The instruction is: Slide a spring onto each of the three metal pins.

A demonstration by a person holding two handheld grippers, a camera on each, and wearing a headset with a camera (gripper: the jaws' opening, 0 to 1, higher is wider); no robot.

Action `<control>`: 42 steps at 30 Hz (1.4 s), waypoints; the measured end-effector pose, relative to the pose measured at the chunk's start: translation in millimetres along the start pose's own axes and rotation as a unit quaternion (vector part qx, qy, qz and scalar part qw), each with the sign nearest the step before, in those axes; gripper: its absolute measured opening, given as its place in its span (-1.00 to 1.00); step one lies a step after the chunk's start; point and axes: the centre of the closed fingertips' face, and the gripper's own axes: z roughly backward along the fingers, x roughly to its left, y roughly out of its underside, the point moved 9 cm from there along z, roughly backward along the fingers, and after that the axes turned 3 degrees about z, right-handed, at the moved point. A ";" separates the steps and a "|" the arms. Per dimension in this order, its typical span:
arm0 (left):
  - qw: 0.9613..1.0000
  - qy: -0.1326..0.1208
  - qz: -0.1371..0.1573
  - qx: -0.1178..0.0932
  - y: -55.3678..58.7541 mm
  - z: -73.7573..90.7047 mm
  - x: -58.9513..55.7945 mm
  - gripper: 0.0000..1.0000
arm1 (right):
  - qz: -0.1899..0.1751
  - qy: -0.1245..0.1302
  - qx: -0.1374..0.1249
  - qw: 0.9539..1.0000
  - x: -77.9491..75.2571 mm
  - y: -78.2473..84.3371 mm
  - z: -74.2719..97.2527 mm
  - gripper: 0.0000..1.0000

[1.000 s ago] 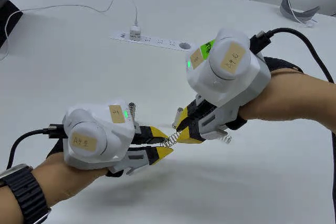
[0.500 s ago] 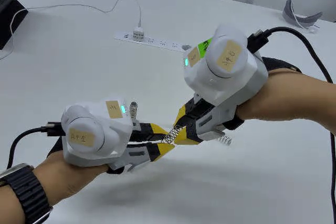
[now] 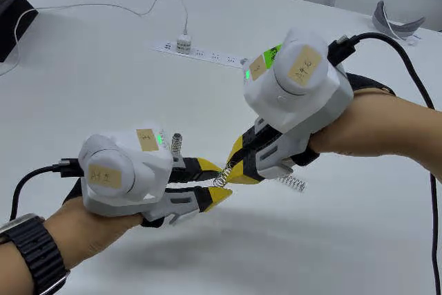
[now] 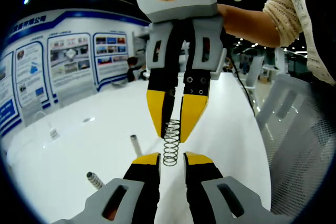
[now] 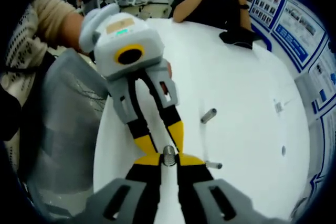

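Pinching one spring, right claw faces left claw (jaws parted).

Writing is being shown in several places, but none of it is being rendered clearly enough to be read.

Handwritten marks are being carried on two tan paper labels stuck to the housing of the left tool, and on two more tan labels on the housing of the right tool; in the head view the strokes are being blurred past reading. A green sticker is being shown beside the right tool's labels, its print too small to tell. Blue-and-white wall panels are being seen in the left gripper view and further panels in the right gripper view, their text being reduced to smears.
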 end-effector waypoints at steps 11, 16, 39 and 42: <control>1.000 -0.011 0.017 0.000 6.6 8.4 3.7 -0.38 | -0.013 0.016 0.005 1.000 -9.8 5.0 8.0 -0.76; 0.999 -0.015 0.030 0.000 10.3 14.1 4.6 -0.21 | -0.022 0.031 0.010 0.999 -20.6 10.0 15.9 -0.76; 0.999 -0.015 0.043 0.007 16.8 21.3 0.3 0.08 | -0.039 0.044 0.058 0.997 -70.0 22.4 9.0 -0.76; 0.999 -0.018 0.047 0.006 17.2 22.3 0.8 0.12 | -0.041 0.040 0.063 0.996 -71.7 23.3 4.8 -0.76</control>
